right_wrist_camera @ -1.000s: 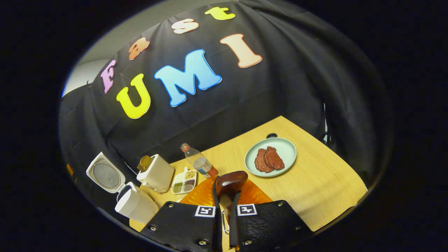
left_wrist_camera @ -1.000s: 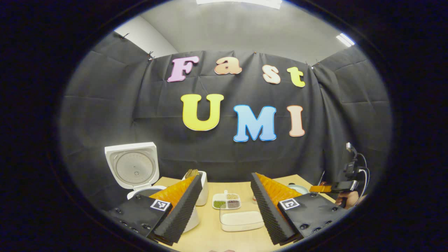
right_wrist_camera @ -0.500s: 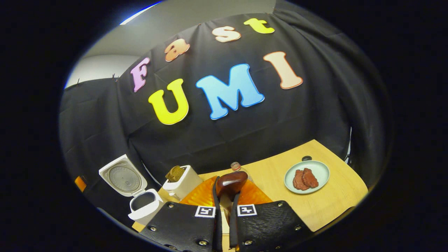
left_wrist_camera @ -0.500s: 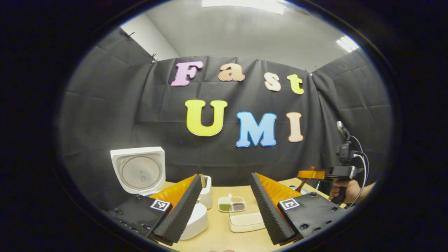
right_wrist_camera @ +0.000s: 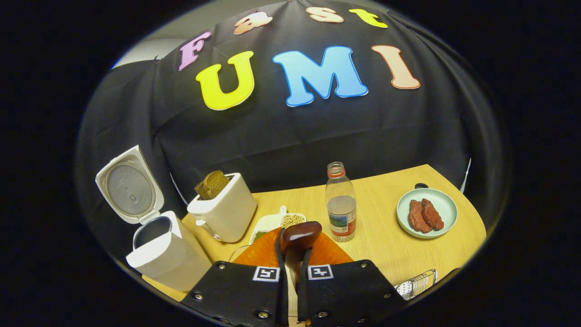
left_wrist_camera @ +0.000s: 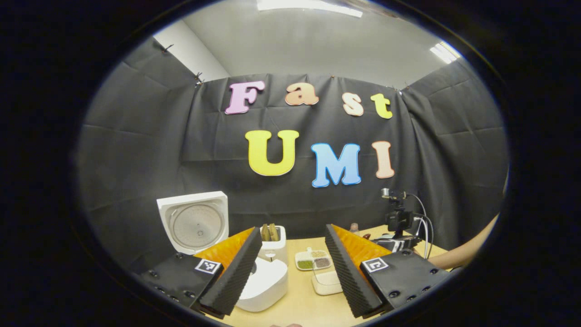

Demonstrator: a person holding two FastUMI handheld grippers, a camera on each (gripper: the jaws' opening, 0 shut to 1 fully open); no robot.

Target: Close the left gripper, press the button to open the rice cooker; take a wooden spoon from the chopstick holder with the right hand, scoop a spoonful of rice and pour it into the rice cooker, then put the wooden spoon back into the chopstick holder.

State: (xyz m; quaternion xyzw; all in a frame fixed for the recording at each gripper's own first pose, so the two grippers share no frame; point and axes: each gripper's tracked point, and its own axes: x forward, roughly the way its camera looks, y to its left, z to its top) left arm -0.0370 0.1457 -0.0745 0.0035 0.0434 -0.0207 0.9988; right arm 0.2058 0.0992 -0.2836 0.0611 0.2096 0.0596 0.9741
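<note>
While pinched in right claw (right_wrist_camera: 291, 259), wooden spoon (right_wrist_camera: 298, 237) bowl dark, glossy | left claw (left_wrist_camera: 292, 268) spread

Left hand-held gripper (left_wrist_camera: 292, 261): black plates with round screws, square black-and-white markers, ribbed inner faces. Right hand-held gripper (right_wrist_camera: 290, 272): matching black plates, two markers; seen farther off with looping cables (left_wrist_camera: 424, 222). Bare forearm (left_wrist_camera: 463, 254).
</note>
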